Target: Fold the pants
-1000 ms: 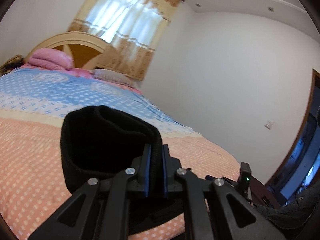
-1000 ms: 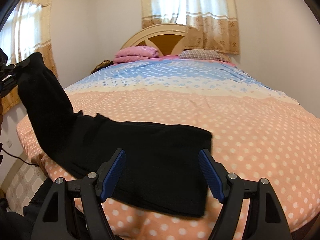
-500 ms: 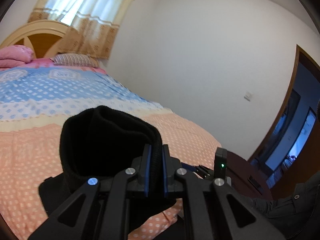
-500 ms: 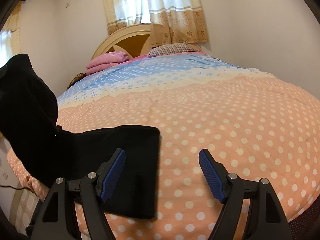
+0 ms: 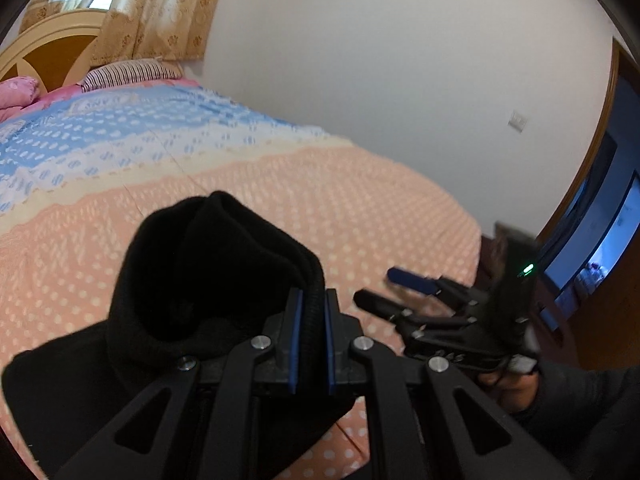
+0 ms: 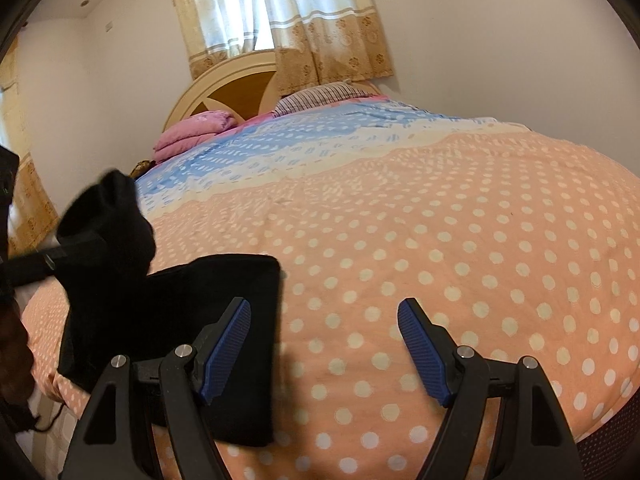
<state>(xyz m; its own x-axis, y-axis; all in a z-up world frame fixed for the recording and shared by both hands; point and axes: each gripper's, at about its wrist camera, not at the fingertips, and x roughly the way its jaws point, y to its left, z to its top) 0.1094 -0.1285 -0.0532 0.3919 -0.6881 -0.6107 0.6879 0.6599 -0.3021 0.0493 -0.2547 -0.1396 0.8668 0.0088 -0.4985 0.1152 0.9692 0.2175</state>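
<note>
Black pants [image 6: 208, 320] lie partly folded on the near left part of the bed [image 6: 440, 240]. My left gripper [image 5: 311, 300] is shut on a bunched end of the pants [image 5: 208, 272] and holds it lifted above the flat part; in the right wrist view that lifted end [image 6: 108, 220] hangs at the left. My right gripper [image 6: 324, 312] is open and empty, low over the bedspread just right of the folded edge. It also shows in the left wrist view [image 5: 384, 288], blurred, to the right.
The bed has a peach polka-dot and blue spread, a pink folded quilt [image 6: 196, 132] and a striped pillow [image 6: 320, 98] by the wooden headboard [image 6: 228, 96]. A curtained window [image 6: 276, 12] is behind. A doorway [image 5: 592, 248] stands to the right.
My left gripper has carried the lifted pants end rightward over the flat part. My right gripper has swung right, so the folded pants now sit at its left.
</note>
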